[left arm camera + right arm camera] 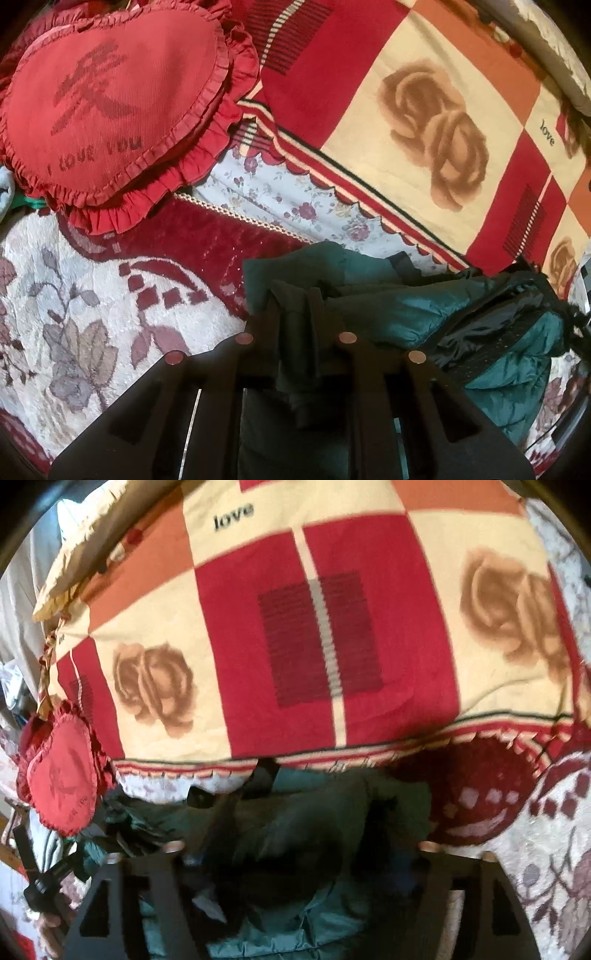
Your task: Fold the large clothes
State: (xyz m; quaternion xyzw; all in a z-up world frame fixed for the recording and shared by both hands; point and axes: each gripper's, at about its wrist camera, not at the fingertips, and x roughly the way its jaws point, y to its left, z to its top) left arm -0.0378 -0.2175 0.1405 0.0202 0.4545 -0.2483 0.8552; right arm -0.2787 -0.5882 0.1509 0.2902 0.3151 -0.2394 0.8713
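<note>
Jacket [388, 317], teal, bunched on bed [92, 295]. Left gripper [293, 295] jaws clenched on dark fold, seen in left view only. Right gripper [301, 849] jaws released, spread wide over jacket [295, 812], blurred. Heart pillow [110, 103] beside.

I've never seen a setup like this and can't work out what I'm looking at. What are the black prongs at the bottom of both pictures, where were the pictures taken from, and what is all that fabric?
There is no robot: a person holds a two-finger tool in each hand, with a camera on each looking along its jaws. The left tool's view shows the left gripper shut on a fold of a dark green jacket. The right tool's view shows the right gripper with jaws wide apart above the same jacket, gripping nothing. The jacket lies on a floral bedspread, beside a red heart-shaped cushion and a red and cream blanket printed with roses.
</note>
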